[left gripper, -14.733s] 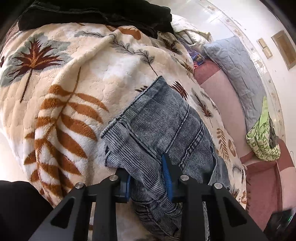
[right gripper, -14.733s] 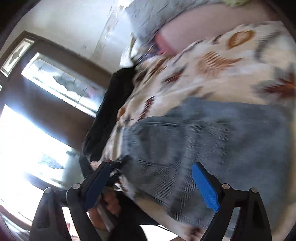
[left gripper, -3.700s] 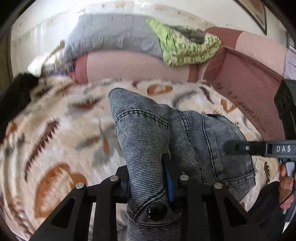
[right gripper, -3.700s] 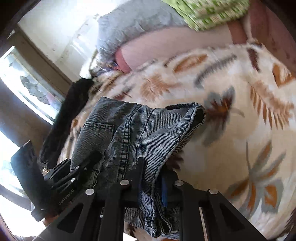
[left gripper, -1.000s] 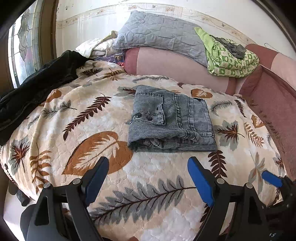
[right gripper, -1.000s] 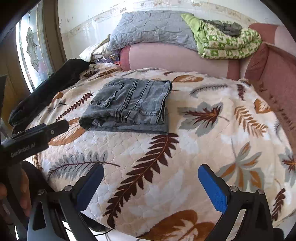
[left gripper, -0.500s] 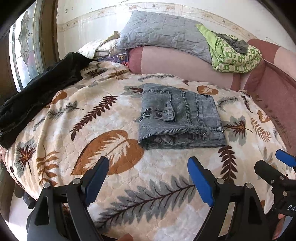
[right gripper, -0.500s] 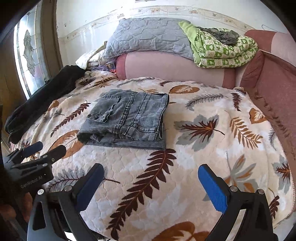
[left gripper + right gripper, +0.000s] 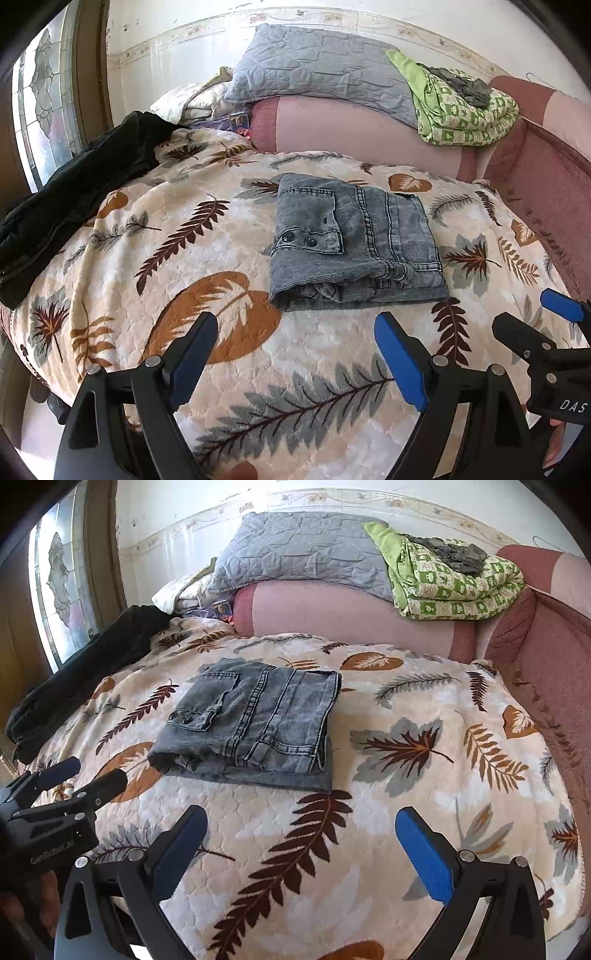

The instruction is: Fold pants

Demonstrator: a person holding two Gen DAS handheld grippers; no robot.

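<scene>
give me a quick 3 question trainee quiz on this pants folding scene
1. True or false: the left gripper is shut on the pants.
2. What lies along the blanket's window-side edge? A) black garment B) green quilt C) grey pillow
3. Fill in: both grippers' fingers stand ____.

Key: 1 false, both it and the right gripper hold nothing, with the pants lying folded. 2 A, the black garment. 3 open.
</scene>
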